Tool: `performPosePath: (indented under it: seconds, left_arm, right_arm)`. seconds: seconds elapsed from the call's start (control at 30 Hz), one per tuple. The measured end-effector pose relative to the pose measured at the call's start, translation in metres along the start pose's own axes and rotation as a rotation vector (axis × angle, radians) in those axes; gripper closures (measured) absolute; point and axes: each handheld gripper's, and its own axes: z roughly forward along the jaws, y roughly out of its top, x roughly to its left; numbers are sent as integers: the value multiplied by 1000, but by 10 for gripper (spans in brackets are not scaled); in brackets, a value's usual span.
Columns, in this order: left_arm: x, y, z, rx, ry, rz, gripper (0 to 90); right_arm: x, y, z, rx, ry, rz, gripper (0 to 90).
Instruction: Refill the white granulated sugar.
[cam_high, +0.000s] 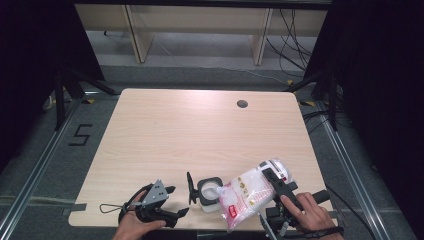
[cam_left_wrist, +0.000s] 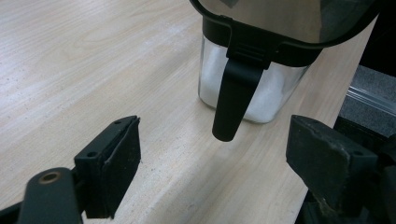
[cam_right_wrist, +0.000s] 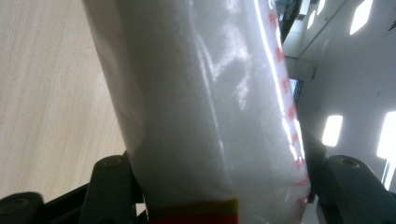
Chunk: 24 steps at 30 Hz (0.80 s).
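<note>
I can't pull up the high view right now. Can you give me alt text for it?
At the table's near edge, the right gripper holds a clear bag of white granules tilted with one end over an open square jar, its hinged lid standing up. The left gripper, jaws open, rests left of the jar in the person's hand.

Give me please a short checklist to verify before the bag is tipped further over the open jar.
1. Right gripper fingers clamp the bag: ok.
2. Jar upright on the table: ok.
3. Jar lid flipped open, clear of the mouth: ok.
4. Bag's end over the jar mouth: ok, seems to reach it.
5. Bag's pouring end cut open: cannot tell.
6. Left gripper steadying the jar: not ok, fingers open, not touching.
</note>
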Motion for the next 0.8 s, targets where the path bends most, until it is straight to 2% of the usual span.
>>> performPosePath:
  seconds: [0.07, 0.13, 0.17, 0.2, 0.23, 0.3, 0.33, 0.37, 0.4, 0.43, 0.5, 0.53, 0.57, 0.6, 0.63, 0.7, 0.77, 0.8]
  left_arm:
    - [-1, 0, 0, -13, -6, -12, 174]
    - [1, 1, 0, 0, -2, 19, 174]
    - [0, 0, 0, -4, -5, -6, 175]
    - [0, 0, -1, 3, 2, -4, 174]
    - [-1, 0, 0, -15, -5, -16, 174]
    - [1, 1, 0, -1, -2, 19, 174]
    - [-1, 0, 1, -12, -10, -17, 174]
    - [0, 0, -1, 2, 3, -5, 174]
    - [-2, 0, 0, -17, -3, -19, 174]
    - [-1, 0, 0, -12, -3, -8, 174]
    - [0, 0, 0, -1, 0, -8, 174]
    - [0, 0, -1, 0, 2, -6, 174]
    - [-1, 1, -1, -9, -1, -11, 174]
    - [-1, 1, -1, -9, -2, -6, 174]
    - [1, 1, -1, -3, -4, 10, 174]
    - [1, 1, -1, 0, -2, 18, 174]
    - [0, 1, -1, -8, -4, 13, 175]
    - [1, 1, -1, -5, -5, 11, 174]
  right_arm:
    - [0, 0, 0, -5, -4, 3, 434]
    - [-2, 0, 0, -20, -20, -17, 434]
    - [-2, 0, 0, -20, -20, -14, 434]
    - [-1, 0, 0, -17, -16, -13, 434]
    - [-1, 1, -1, 4, 5, -11, 435]
    - [-2, 1, 0, -15, -12, -18, 435]
    - [-1, 0, 1, -31, -36, -3, 435]
    - [-1, 0, 1, -30, -36, -5, 435]
    - [-2, 0, 0, -19, -22, -15, 435]
    - [-1, 0, 0, -27, -32, -13, 435]
    - [-2, 0, -1, -12, -13, -5, 435]
    - [-2, -1, -1, -10, -2, 8, 435]
    - [1, -1, 0, -21, -3, 44, 435]
    - [1, -2, 0, -19, 1, 41, 435]
    - [-1, -2, 0, -23, -5, 17, 435]
    - [-1, -3, 2, -28, -1, 22, 436]
    - [2, -3, 1, -14, 8, 53, 436]
    - [1, -3, 1, -17, 7, 38, 436]
